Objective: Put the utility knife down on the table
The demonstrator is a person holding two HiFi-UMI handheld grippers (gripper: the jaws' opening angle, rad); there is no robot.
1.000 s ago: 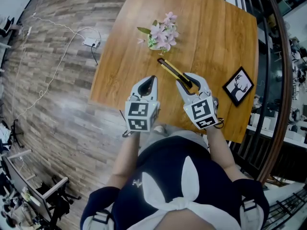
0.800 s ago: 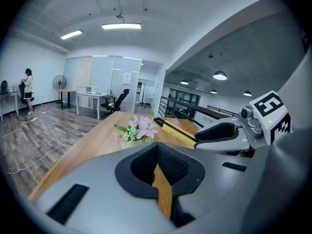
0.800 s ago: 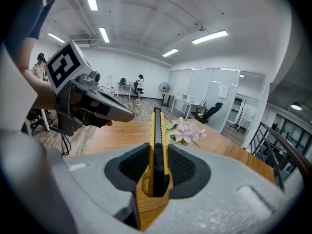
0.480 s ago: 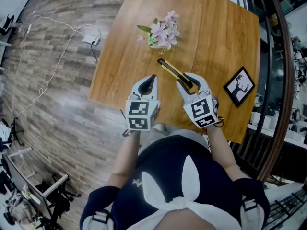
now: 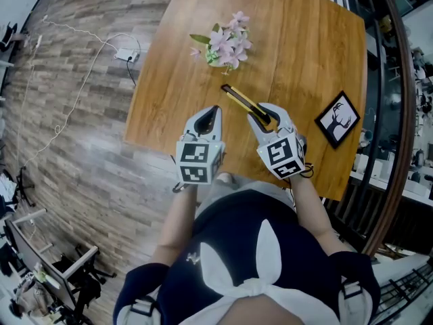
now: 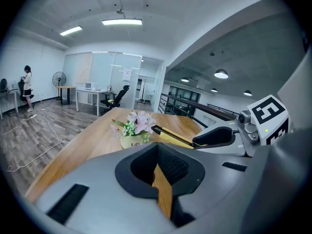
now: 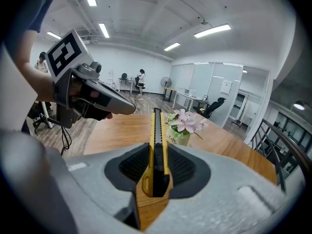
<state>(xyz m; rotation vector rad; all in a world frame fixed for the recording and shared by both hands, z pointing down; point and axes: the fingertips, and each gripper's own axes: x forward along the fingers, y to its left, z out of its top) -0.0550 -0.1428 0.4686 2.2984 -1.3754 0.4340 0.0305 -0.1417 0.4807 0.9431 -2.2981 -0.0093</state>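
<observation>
Yellow knife (image 7: 157,130): we clamp its tail in the right gripper (image 5: 267,117) over the near edge of the table (image 5: 304,46) for flat release; left gripper (image 5: 213,114) closed, empty.

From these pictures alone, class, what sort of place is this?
Probably an open-plan office: desks and a swivel chair beside glass partitions, with strip lights overhead.

Bare table (image 5: 298,66) lies between the flower pot (image 5: 225,45) ahead and the picture frame (image 5: 337,120) at right.
</observation>
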